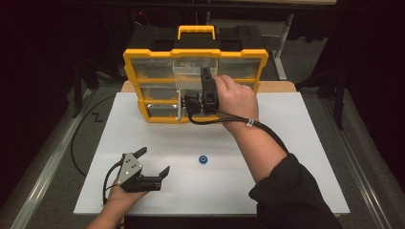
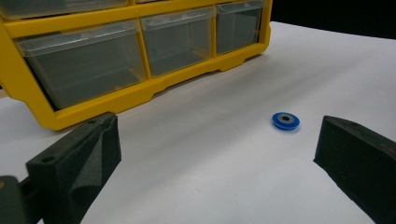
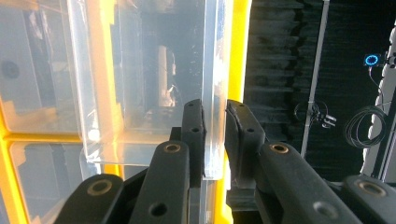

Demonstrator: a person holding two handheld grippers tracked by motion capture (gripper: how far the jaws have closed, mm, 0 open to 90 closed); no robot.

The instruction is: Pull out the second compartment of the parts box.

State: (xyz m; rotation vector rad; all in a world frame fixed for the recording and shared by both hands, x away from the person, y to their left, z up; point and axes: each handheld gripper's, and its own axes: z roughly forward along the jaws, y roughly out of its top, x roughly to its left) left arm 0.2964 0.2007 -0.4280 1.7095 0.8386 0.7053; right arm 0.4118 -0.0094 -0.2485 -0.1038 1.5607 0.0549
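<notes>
White table (image 1: 296,143): right hand-held gripper (image 1: 206,76) raised, clamping clear drawer (image 1: 193,67) front.

The organizer box (image 1: 143,81) has a shiny yellow plastic frame. Its drawers (image 2: 177,39) are clear, smooth plastic, a bit cloudy. The near table top (image 1: 286,143) is white, smooth and matt. The little blue ring (image 2: 286,121) looks like glossy plastic. The left gripper (image 2: 215,158) has black, matt, rough foam-like jaws.
</notes>
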